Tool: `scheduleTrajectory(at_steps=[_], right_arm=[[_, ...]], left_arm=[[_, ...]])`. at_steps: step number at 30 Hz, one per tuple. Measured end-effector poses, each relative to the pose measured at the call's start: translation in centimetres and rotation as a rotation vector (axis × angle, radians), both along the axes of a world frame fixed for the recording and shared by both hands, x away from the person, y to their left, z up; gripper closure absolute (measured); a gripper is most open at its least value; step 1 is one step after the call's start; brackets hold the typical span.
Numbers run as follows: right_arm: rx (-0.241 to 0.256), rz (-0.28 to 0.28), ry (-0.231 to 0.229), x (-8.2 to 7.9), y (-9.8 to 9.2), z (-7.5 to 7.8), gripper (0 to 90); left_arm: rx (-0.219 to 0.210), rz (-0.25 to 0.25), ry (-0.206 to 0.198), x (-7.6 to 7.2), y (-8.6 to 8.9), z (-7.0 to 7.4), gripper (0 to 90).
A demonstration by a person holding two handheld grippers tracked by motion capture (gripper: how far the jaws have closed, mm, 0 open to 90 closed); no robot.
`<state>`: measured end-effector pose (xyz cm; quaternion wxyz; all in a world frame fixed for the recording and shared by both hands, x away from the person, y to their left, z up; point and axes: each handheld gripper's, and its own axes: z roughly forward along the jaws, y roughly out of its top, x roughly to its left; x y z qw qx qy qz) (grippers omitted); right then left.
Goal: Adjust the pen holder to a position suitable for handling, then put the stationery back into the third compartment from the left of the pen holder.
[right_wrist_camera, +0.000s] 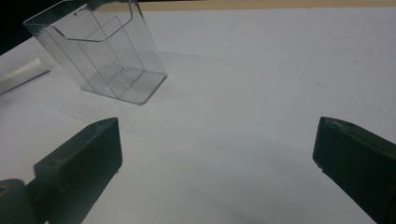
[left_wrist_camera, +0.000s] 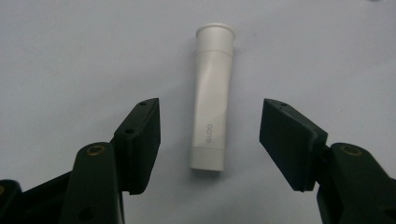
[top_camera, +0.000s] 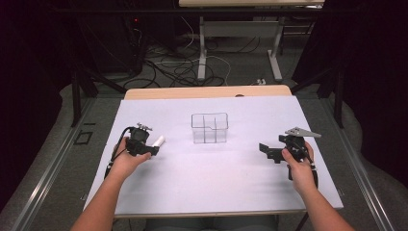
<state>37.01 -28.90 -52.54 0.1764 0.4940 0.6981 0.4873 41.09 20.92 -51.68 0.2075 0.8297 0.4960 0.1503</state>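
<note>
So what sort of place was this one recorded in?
Probably a lab or workshop set up for recording: a table under a white sheet, loose cables on the floor behind it, and a second bench farther back.

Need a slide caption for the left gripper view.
Left gripper, jaws open, straddles a white tube lying flat on the white table, not yet gripped.

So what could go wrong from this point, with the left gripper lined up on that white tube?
1. The white tube lies flat between the open left gripper jaws; being round, it may roll or squirt out as they close.
2. The clear box looks light and stands unheld; dropping the tube in could tip or slide it while the right gripper stays apart.
</note>
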Motion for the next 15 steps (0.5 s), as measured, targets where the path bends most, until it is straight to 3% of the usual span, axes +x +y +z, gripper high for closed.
scheduleTrajectory(at_steps=[7, 15], right_arm=[[-0.004, 0.003, -0.006, 0.03, -0.09, 0.0, 1.5], [-0.006, 0.006, -0.001, 0.06, -0.07, -0.11, 1.8]], left_arm=[[-0.006, -0.012, 0.028, 0.26, -0.07, -0.02, 43.1], [0.017, -0.02, 0.061, 0.49, -0.19, 0.0, 48.2]])
